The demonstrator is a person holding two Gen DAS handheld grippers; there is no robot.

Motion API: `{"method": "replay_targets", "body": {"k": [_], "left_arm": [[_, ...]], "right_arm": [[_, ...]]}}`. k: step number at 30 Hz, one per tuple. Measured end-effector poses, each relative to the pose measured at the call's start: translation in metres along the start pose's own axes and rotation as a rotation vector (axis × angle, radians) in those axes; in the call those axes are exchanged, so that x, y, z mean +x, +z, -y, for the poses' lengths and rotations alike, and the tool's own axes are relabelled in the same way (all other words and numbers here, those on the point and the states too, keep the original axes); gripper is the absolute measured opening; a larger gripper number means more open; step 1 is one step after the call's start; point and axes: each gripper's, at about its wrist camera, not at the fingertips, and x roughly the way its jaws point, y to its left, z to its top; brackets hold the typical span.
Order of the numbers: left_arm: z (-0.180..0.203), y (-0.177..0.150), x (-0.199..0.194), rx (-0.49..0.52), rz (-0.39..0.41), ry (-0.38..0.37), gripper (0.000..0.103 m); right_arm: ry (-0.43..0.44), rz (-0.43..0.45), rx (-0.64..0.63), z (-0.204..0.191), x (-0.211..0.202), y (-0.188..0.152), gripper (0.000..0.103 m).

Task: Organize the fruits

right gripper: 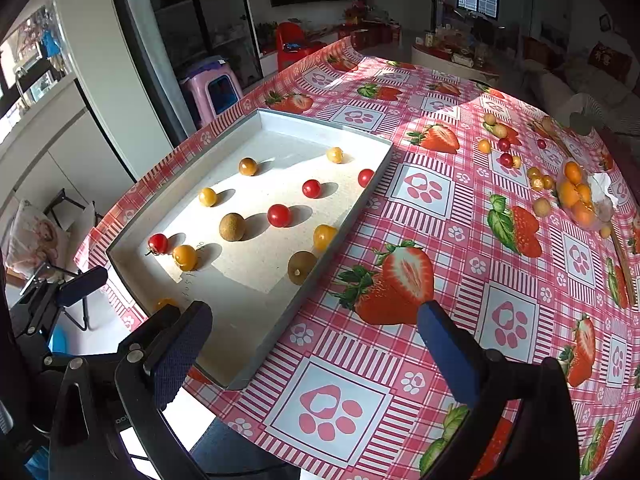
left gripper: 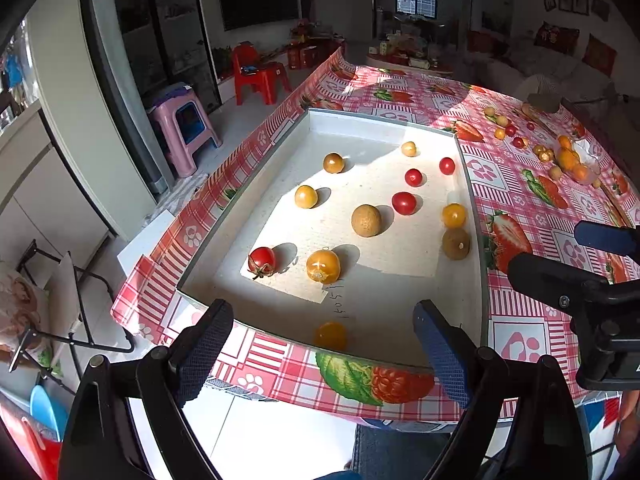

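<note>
The tray [left gripper: 474, 216] lies on the counter [right gripper: 440, 360], at its left side, with small fruits spread over its white floor. In the left wrist view a red tomato [left gripper: 262, 261] with a green stalk sits beside a yellow fruit [left gripper: 323, 266] toward the near left. Behind them a brown round fruit [left gripper: 366, 221] stands mid-tray, with a second tomato [left gripper: 404, 203] just to its right. Two more tomatoes [left gripper: 413, 177] lie farther back, one close to the right wall. A yellow fruit and a second brown fruit [left gripper: 455, 243] sit against the right wall, three yellowish fruits lie toward the back, and one orange fruit [left gripper: 331, 335] rests in shade by the near wall.

More fruits [right gripper: 505, 152] are scattered on the checked cloth at the counter's far right. Next to them, orange fruits [right gripper: 574, 194] are heaped in a clear container.

The left gripper [left gripper: 324, 356] hovers over the tray's near edge with its fingers [left gripper: 204, 350] spread wide and nothing between them. The right gripper [right gripper: 316, 354] hangs above the cloth by the tray's near right corner, fingers [right gripper: 450, 350] likewise wide apart and holding nothing.

Beyond the counter stand a pink stool [left gripper: 182, 126] and a red chair [left gripper: 258, 74].
</note>
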Motion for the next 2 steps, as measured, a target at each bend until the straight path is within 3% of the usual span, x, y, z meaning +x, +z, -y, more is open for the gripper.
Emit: {"method": "replay_targets", "body": {"k": [2], "left_arm": [[0.001,0.0003,-0.0002,0.006,-0.006,-0.006,0.092]], "right_arm": [[0.0,-0.002,0.002,0.0008,0.001,-0.0008,0.103]]}}
